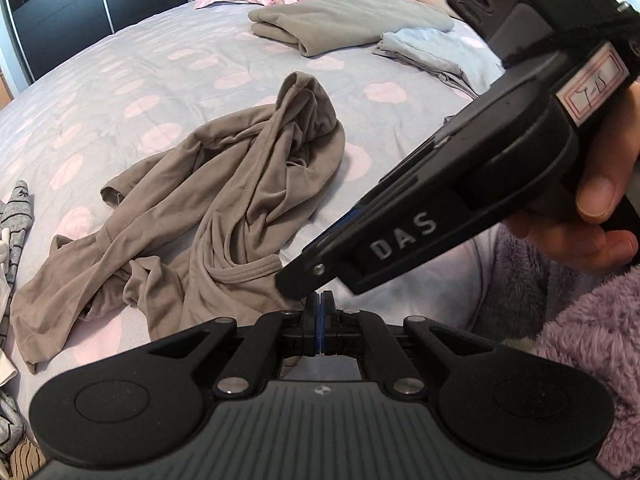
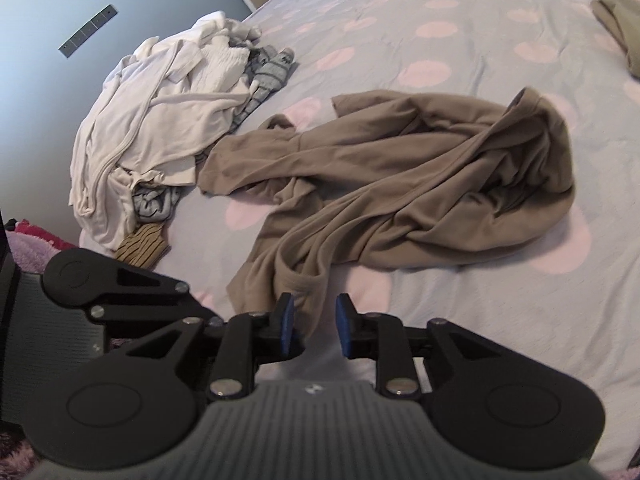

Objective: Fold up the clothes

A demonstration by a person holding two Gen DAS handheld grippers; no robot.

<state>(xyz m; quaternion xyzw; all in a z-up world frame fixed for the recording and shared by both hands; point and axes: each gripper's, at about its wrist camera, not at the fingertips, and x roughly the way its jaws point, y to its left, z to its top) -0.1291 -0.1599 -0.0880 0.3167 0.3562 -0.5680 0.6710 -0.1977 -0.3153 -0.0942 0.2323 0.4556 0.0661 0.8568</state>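
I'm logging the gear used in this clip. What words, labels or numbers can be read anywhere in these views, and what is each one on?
"DAS": raised grey letters on the black body of the right gripper, seen in the left wrist view.
Handwritten white sticker higher on that same body: too unclear to read for certain.
Small logo mark on the ribbed grey gripper base: a symbol, no letters.
Nothing else is legible.

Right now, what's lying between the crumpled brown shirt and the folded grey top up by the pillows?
Nothing: in the left wrist view only bare spotted bedsheet separates the crumpled brown shirt from the folded grey top.
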